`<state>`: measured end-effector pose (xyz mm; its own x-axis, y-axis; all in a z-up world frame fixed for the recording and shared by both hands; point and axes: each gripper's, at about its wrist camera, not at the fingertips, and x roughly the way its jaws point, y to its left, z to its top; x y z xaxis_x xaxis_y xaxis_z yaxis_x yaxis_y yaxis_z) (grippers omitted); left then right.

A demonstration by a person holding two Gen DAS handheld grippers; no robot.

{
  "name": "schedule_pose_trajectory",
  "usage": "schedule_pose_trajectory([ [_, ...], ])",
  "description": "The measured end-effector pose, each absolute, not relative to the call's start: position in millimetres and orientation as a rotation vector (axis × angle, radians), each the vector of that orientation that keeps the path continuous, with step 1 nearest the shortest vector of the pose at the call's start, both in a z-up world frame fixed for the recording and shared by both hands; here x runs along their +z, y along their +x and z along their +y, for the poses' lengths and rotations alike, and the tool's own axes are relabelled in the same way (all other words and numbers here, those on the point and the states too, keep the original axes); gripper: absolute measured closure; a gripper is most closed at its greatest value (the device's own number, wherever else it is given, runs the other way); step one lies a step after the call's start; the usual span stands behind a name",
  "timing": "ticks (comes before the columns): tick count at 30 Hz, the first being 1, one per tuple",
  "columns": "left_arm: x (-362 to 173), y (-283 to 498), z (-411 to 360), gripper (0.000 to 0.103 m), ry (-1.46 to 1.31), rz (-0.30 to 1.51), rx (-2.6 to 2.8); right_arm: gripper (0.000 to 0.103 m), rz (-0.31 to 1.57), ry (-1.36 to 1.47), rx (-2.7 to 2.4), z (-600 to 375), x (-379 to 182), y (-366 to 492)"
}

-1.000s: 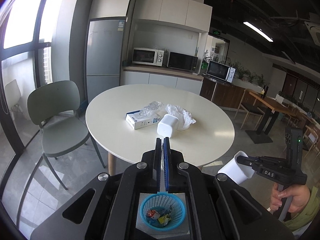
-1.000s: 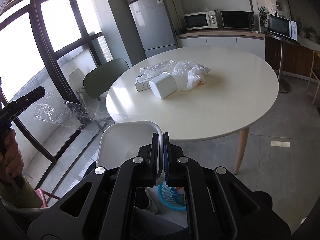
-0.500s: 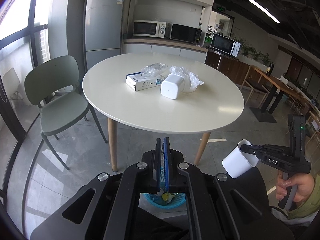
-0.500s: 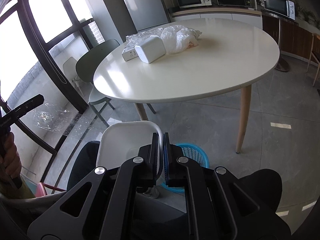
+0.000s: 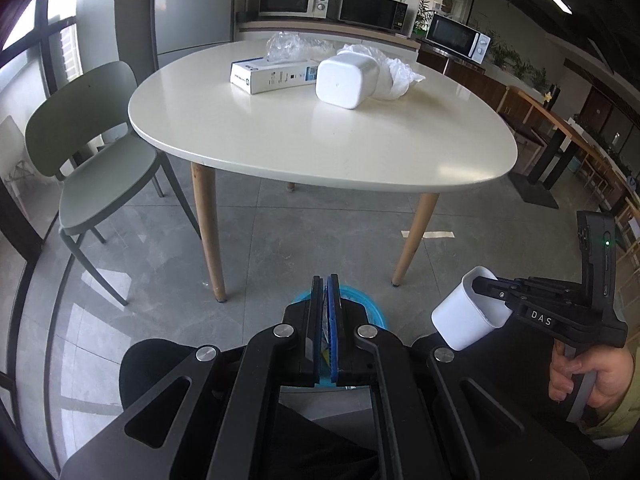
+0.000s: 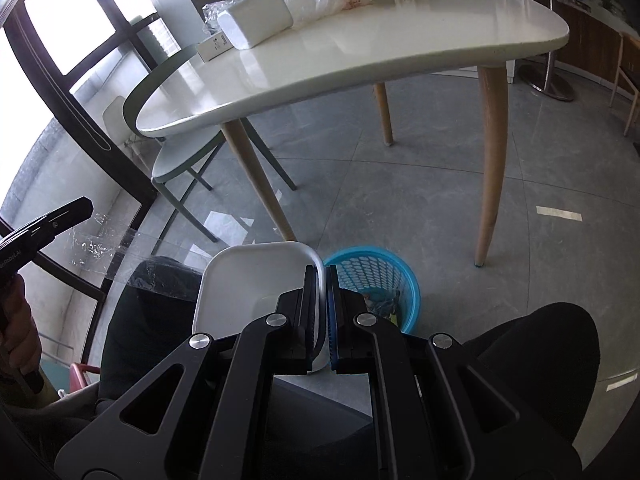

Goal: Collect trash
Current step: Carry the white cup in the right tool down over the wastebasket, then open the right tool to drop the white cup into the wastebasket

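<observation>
My left gripper [image 5: 327,280] is shut on a clear plastic wrapper, which hangs from its tip in the right wrist view [image 6: 100,244]. My right gripper [image 6: 321,270] is shut on the rim of a white plastic cup [image 6: 252,280], also seen in the left wrist view [image 5: 468,318]. A blue mesh trash basket [image 6: 376,276] with scraps inside stands on the floor just below and ahead of both grippers. On the round white table [image 5: 320,140] lie a second white cup [image 5: 346,80] on its side, a white and blue box [image 5: 272,74], a crumpled clear wrapper [image 5: 288,44] and a white plastic bag [image 5: 394,74].
A green chair [image 5: 92,152] stands left of the table. The table's wooden legs [image 5: 206,232] rise just beyond the basket. Grey tiled floor [image 5: 320,232] lies around. A counter with microwaves [image 5: 292,0] and a fridge line the back wall.
Both grippers have dropped from table height to below the tabletop, toward the floor. The blue basket now lies close under the fingertips. Both grips are unchanged.
</observation>
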<state>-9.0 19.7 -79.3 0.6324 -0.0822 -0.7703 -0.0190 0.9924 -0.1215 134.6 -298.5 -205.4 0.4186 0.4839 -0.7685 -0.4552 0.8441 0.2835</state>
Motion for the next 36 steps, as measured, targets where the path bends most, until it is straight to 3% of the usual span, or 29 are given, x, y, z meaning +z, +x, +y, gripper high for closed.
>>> schedule_pose_trajectory([
  [12,-156,30,12,0.101,-0.158,1.044,-0.006,0.098,1.055,0.02,0.526,-293,-269,161],
  [36,-261,101,2,0.101,-0.157,1.165,0.034,0.098,1.247,0.141,0.438,-278,-367,227],
])
